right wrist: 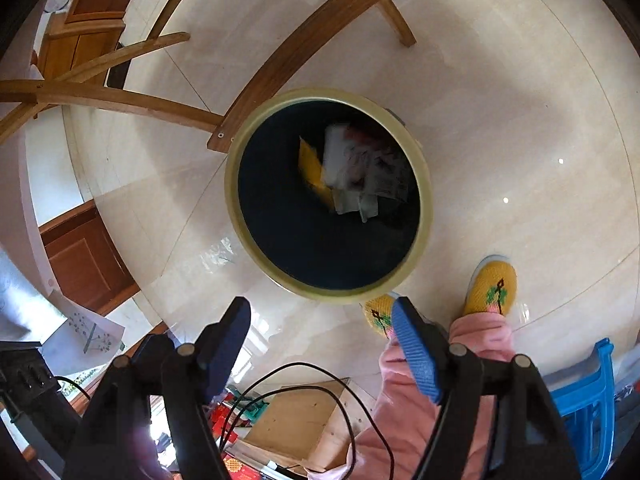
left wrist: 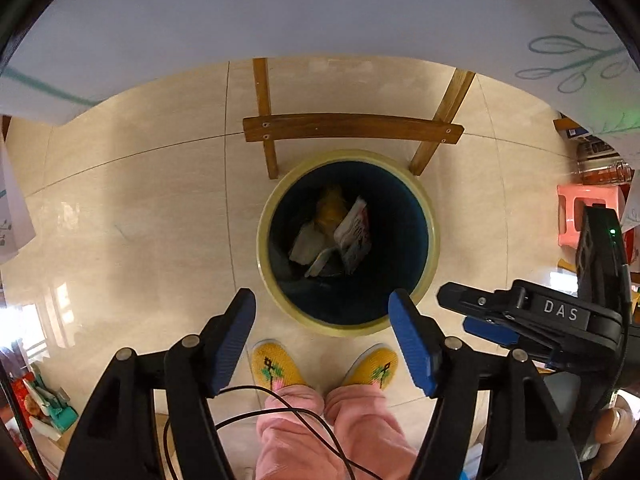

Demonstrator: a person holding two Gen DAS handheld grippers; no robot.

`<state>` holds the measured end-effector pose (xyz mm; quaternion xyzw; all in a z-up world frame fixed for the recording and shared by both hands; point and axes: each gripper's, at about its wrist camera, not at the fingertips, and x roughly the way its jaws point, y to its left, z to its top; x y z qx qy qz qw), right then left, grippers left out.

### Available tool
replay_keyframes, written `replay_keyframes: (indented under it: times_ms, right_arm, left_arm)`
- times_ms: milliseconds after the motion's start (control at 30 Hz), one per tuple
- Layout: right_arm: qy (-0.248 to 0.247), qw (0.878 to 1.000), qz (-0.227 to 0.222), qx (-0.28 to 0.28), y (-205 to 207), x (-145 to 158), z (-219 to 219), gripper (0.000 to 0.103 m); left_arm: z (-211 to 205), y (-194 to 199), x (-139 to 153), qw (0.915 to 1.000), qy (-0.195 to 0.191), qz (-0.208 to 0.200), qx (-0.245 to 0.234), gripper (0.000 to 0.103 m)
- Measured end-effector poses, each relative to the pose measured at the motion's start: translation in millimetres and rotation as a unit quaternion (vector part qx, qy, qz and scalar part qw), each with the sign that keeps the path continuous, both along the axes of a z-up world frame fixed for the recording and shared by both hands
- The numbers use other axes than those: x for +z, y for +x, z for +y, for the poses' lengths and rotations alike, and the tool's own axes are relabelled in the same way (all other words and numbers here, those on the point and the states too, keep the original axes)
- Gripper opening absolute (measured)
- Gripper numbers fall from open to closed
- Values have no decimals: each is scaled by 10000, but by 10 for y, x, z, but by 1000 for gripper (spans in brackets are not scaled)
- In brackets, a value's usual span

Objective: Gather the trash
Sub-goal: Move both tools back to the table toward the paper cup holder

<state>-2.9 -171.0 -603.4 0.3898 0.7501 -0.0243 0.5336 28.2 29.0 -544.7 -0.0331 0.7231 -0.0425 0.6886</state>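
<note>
A round bin with a pale yellow rim (left wrist: pixel 264 240) and a dark liner stands on the tiled floor, right below both grippers. Inside lie crumpled wrappers: a white and red one (left wrist: pixel 354 236) and a yellow one (left wrist: pixel 330 208). My left gripper (left wrist: pixel 324 336) points straight down over the bin's near rim, its blue pads wide apart with nothing between them. My right gripper (right wrist: pixel 320 336) is open and empty too, above the rim (right wrist: pixel 230 184). In the right wrist view the white and red wrapper (right wrist: pixel 352 160) in the bin looks blurred. The right gripper (left wrist: pixel 460 314) also shows beside the left one.
A wooden table's legs and crossbar (left wrist: pixel 352 126) stand just behind the bin, under a white tablecloth (left wrist: pixel 320 8). A person's feet in yellow slippers (left wrist: pixel 276 368) and pink trousers are at the bin's near side. A pink stool (left wrist: pixel 588 208), a blue chair (right wrist: pixel 592 392) and a cardboard box (right wrist: pixel 304 416) stand around.
</note>
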Motion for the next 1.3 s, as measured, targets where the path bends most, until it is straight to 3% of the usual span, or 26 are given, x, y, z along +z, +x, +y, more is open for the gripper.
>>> replay_keyframes:
  times_ms: [100,300,700,1000,1167,1300]
  right_arm:
    - [-44,9999,-46,91,-32,106,42,73]
    - [-182,9966,-654,457,-56,696,157,73]
    - [-577,9747,-1866,1086,-73,2331,170,73]
    - [-792,9464,-2720,1552,-232,3642,93,73]
    - [-1070,9170,-3443,1703,-286,4343,-10,73]
    - [-1190,9003,-3823,1708,-315,4704,-117,73]
  left_arm:
    - [36,-33,101,10000,-4,-10,-9,68]
    - [76,-109,518,9998,-70,-192,25,68]
    - [113,-331,2096,9947,-171,-1018,1,76]
    - [13,-603,3363,9834,-430,-1740,-267,80]
    - [-94,-698,4061,9708,-608,-2295,-343,81]
    - [-204,-691,4458,9607,-647,-2670,-392,85]
